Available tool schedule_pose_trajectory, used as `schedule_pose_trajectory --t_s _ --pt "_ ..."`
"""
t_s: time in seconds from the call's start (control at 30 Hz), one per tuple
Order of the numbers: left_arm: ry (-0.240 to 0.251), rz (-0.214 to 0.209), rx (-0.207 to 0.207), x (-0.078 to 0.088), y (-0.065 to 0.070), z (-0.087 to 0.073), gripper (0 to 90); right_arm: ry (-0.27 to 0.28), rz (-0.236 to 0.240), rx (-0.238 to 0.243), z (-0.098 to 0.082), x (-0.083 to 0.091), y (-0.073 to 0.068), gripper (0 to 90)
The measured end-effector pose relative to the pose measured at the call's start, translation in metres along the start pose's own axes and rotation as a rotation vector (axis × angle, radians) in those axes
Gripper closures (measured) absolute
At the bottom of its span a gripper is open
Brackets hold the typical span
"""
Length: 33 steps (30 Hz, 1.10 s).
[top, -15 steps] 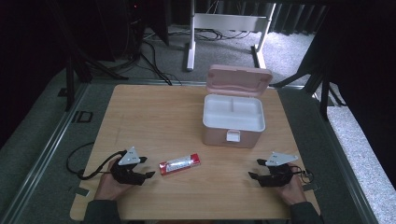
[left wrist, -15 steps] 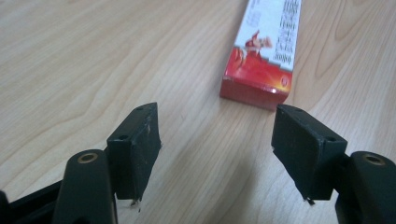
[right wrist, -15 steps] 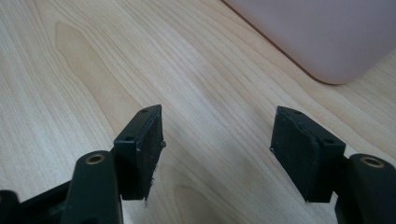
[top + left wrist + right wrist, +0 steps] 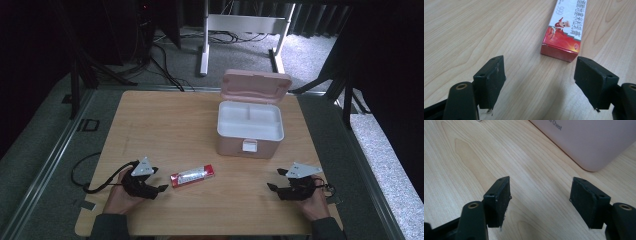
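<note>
The wooden table (image 4: 165, 125) carries a pink chest (image 4: 250, 127) toward 1 o'clock of its middle, lid up, white tray bare. A red and white carton (image 4: 193, 175) lies flat toward 6 o'clock. At 7 o'clock the left hand-held gripper (image 4: 161, 188) sits just beside the carton's red end, jaws spread wide, holding nothing. At 5 o'clock the right hand-held gripper (image 4: 274, 186) rests near the chest, jaws wide, empty.
</note>
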<state>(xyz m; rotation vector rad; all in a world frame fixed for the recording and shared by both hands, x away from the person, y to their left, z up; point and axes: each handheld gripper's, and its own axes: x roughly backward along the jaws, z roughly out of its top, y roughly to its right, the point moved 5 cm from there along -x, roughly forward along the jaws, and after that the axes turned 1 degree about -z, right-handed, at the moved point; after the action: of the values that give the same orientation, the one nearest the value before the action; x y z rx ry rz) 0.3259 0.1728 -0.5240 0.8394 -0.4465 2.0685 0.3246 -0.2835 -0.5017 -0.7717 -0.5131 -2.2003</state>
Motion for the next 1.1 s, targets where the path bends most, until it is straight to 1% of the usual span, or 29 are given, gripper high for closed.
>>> schedule_pose_trajectory --t_s 0.07,0.1,0.13,0.2,0.27,0.33,0.37,0.43,0.47,0.5,0.6,0.63,0.67,0.7,0.73,0.77,0.8,0.83,0.87,0.9,0.93,0.97,1.0,1.03,1.07,1.1 --pt "-0.017 0.01 -0.011 -0.005 0.0 0.002 25.0 0.004 0.006 0.009 0.002 0.001 -0.002 32.1" --pt "-0.028 0.01 -0.024 -0.009 0.001 0.004 25.0 0.005 0.006 0.014 0.004 0.003 -0.003 31.8" --pt "-0.028 0.01 -0.024 -0.009 0.001 0.004 25.0 0.011 0.014 0.012 0.004 0.003 -0.003 31.3" --pt "-0.043 0.019 -0.03 -0.014 0.0 0.005 25.0 0.021 0.017 0.004 0.005 0.004 -0.003 31.3" --pt "-0.035 -0.017 -0.021 -0.015 0.001 0.007 25.0 0.025 0.017 0.001 0.005 0.005 -0.002 31.0" --pt "-0.024 -0.034 -0.046 -0.016 0.007 0.014 25.2 0.028 0.015 0.0 0.006 0.006 -0.001 31.0" --pt "-0.016 -0.046 -0.046 -0.016 0.009 0.017 25.1 0.028 0.015 0.002 0.007 0.007 -0.001 31.0" --pt "-0.009 -0.083 -0.051 -0.018 0.014 0.021 25.1 0.028 0.013 0.002 0.008 0.007 -0.002 30.8" --pt "-0.009 -0.083 -0.051 -0.018 0.014 0.021 25.1 0.028 0.013 0.002 0.008 0.007 -0.002 30.8" --pt "-0.02 -0.098 -0.069 -0.019 0.02 0.023 25.1 0.026 0.012 0.012 0.009 0.007 -0.002 30.9" --pt "-0.033 -0.108 -0.079 -0.02 0.028 0.025 25.0 0.029 0.008 0.02 0.01 0.009 -0.003 30.8" --pt "-0.033 -0.108 -0.079 -0.02 0.028 0.025 25.0 0.028 0.008 0.021 0.011 0.009 -0.003 30.8" --pt "-0.029 -0.111 -0.084 -0.017 0.032 0.026 24.3 0.027 0.007 0.023 0.011 0.009 -0.003 30.8" --pt "-0.029 -0.111 -0.084 -0.017 0.032 0.026 22.0 0.025 0.006 0.026 0.011 0.009 -0.003 30.8" --pt "-0.023 -0.105 -0.078 -0.016 0.034 0.028 22.0 0.025 0.006 0.026 0.011 0.009 -0.003 30.8" --pt "-0.008 -0.099 -0.079 -0.013 0.04 0.031 18.4 0.025 0.009 0.028 0.011 0.009 -0.004 30.8" --pt "-0.008 -0.099 -0.079 -0.013 0.04 0.031 18.0 0.025 0.009 0.028 0.011 0.009 -0.004 30.8" --pt "-0.023 -0.086 -0.097 -0.014 0.044 0.033 17.9 0.024 0.006 0.035 0.012 0.008 -0.004 30.7" --pt "-0.023 -0.086 -0.097 -0.014 0.044 0.033 17.9 0.024 0.006 0.034 0.013 0.008 -0.005 30.4" --pt "-0.041 -0.071 -0.104 -0.02 0.044 0.033 18.0 0.024 0.006 0.038 0.014 0.008 -0.005 30.4" --pt "-0.041 -0.071 -0.104 -0.02 0.044 0.033 18.0 0.024 0.006 0.038 0.014 0.008 -0.005 30.4" --pt "-0.062 -0.052 -0.093 -0.025 0.042 0.033 18.5 0.021 0.001 0.043 0.015 0.008 -0.006 30.4" --pt "-0.062 -0.052 -0.093 -0.025 0.042 0.033 20.6 0.021 0.001 0.043 0.015 0.008 -0.006 30.4" --pt "-0.066 -0.05 -0.092 -0.027 0.041 0.033 20.6 0.023 0.0 0.049 0.016 0.008 -0.007 30.5" --pt "-0.061 -0.048 -0.095 -0.029 0.039 0.034 23.5 0.023 -0.001 0.053 0.017 0.009 -0.007 30.5" --pt "-0.07 -0.056 -0.09 -0.031 0.038 0.034 30.1 0.024 -0.002 0.057 0.018 0.009 -0.007 30.5"
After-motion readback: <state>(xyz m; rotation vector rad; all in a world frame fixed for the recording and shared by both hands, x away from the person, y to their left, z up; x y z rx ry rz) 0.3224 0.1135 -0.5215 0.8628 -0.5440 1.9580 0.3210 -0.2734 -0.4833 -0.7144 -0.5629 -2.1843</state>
